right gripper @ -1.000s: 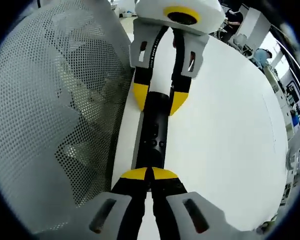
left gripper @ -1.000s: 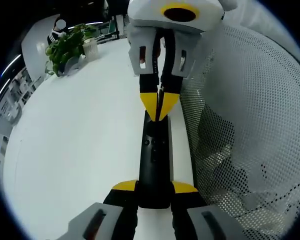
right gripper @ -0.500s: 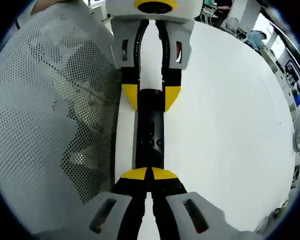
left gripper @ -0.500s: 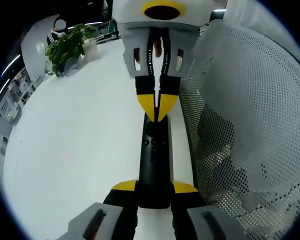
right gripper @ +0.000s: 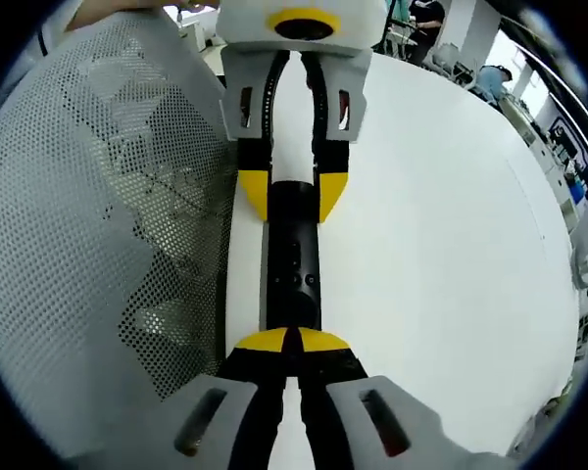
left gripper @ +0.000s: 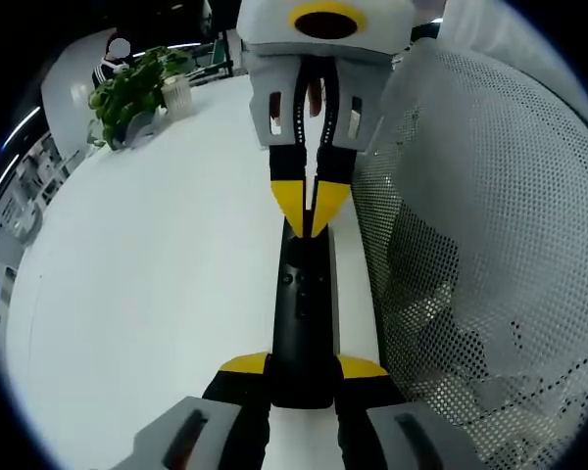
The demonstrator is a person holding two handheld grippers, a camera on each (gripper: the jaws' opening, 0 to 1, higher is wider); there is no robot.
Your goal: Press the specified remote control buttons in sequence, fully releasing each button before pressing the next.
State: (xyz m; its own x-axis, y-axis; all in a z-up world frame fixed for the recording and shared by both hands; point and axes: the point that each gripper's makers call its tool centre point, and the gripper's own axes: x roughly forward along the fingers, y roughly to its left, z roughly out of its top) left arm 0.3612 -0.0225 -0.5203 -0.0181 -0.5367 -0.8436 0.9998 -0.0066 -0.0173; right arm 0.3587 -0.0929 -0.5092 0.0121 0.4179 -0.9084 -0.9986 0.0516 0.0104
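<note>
Left gripper view: the remote (left gripper: 304, 313) is clamped at its near end by the left gripper (left gripper: 302, 368), so it is steadied on the table (left gripper: 147, 284). The right gripper (left gripper: 310, 201), jaws together, is set tip-down on the far end, judged a button press.

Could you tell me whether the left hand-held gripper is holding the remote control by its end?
Yes, in the left gripper view the left hand-held gripper clamps the near end of the black remote control between its yellow-tipped jaws.
</note>
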